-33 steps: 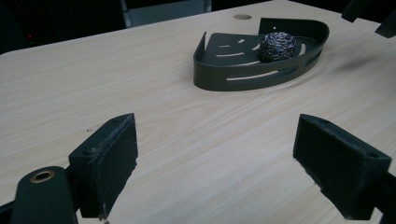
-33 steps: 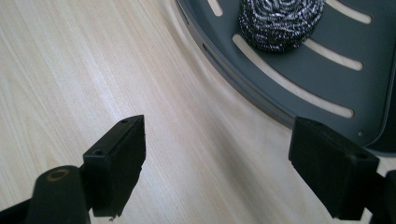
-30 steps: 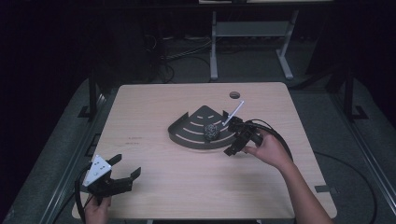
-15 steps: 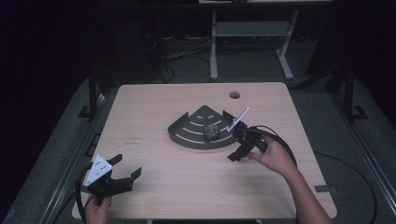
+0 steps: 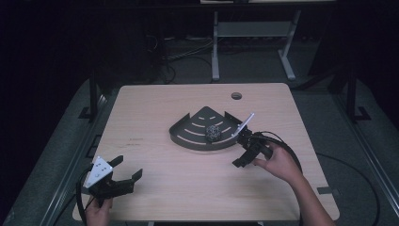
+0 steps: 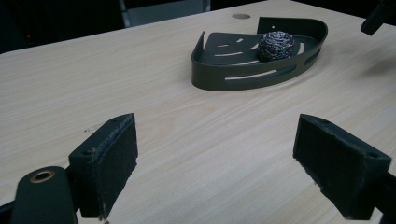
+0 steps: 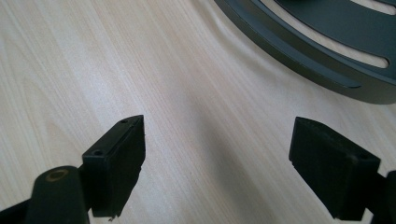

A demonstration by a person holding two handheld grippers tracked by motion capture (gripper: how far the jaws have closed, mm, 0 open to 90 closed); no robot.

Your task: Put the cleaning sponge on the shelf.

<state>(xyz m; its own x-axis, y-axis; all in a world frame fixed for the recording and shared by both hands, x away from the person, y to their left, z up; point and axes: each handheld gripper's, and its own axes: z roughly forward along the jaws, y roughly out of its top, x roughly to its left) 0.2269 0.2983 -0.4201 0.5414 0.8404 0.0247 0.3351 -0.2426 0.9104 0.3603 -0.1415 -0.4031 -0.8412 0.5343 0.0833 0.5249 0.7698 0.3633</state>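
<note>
Pale wooden table (image 5: 164, 141) bears a dark slotted corner tray (image 5: 188, 136) cradling a steel-wool scrubber (image 5: 212, 132), so both the right gripper (image 5: 241, 150) and left gripper (image 5: 123, 172) hover empty, jaws spread

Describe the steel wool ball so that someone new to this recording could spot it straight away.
Start at the wooden table and find the dark fan-shaped tray with slotted floor near its middle. The steel wool ball sits inside that tray, close to its curved front wall. It is the one shiny, tangled silvery thing there, unlike the matte tray and the black right gripper beside it.
</note>
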